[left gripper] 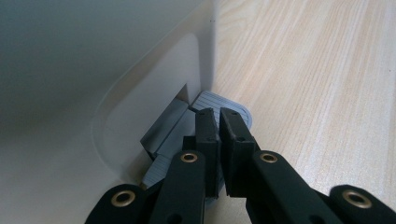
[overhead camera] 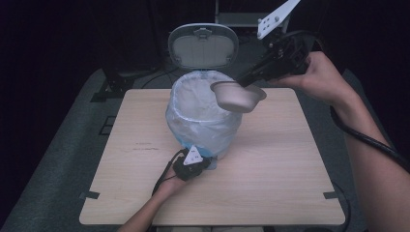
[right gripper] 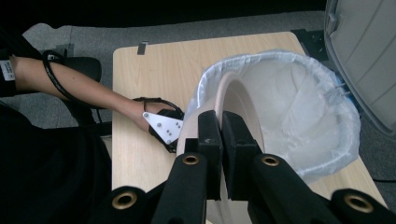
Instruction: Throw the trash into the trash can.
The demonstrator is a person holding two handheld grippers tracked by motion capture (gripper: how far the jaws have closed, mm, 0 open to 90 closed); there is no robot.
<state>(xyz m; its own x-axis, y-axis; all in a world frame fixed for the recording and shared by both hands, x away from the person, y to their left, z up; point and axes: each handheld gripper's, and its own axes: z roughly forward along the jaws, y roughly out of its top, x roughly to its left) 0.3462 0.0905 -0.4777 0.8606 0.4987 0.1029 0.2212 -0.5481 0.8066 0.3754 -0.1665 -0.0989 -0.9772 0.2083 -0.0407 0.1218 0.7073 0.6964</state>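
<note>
High view: beige paper bowl [overhead camera: 238, 95] tipped on its side, held in the air over the right rim of the bin [overhead camera: 203, 123], its opening turned toward the bin's mouth; right gripper [overhead camera: 245, 79] has its jaws clamped on the bowl's rim, the person's right hand [overhead camera: 316, 72] raised behind it at the far right of the table [overhead camera: 270, 164]; bin stands at the middle of the table, lined with a pale translucent bag [overhead camera: 193, 101], its lid [overhead camera: 203, 46] standing open and upright behind; left gripper [overhead camera: 205, 157] low at the bin's near foot, touching the base.

Right gripper view: jaws pinched on the bowl's [right gripper: 238, 112] wall, one jaw inside, one outside; bag-lined bin [right gripper: 303, 126] just beyond; left gripper [right gripper: 163, 128] and a forearm farther off on the table.

Left gripper view: jaws closed together, nothing between them, tips resting on the ribbed grey pedal [left gripper: 219, 105] where it comes out of the bin's white wall [left gripper: 140, 93]; pale wood of the table [left gripper: 317, 93] to the right.
</note>
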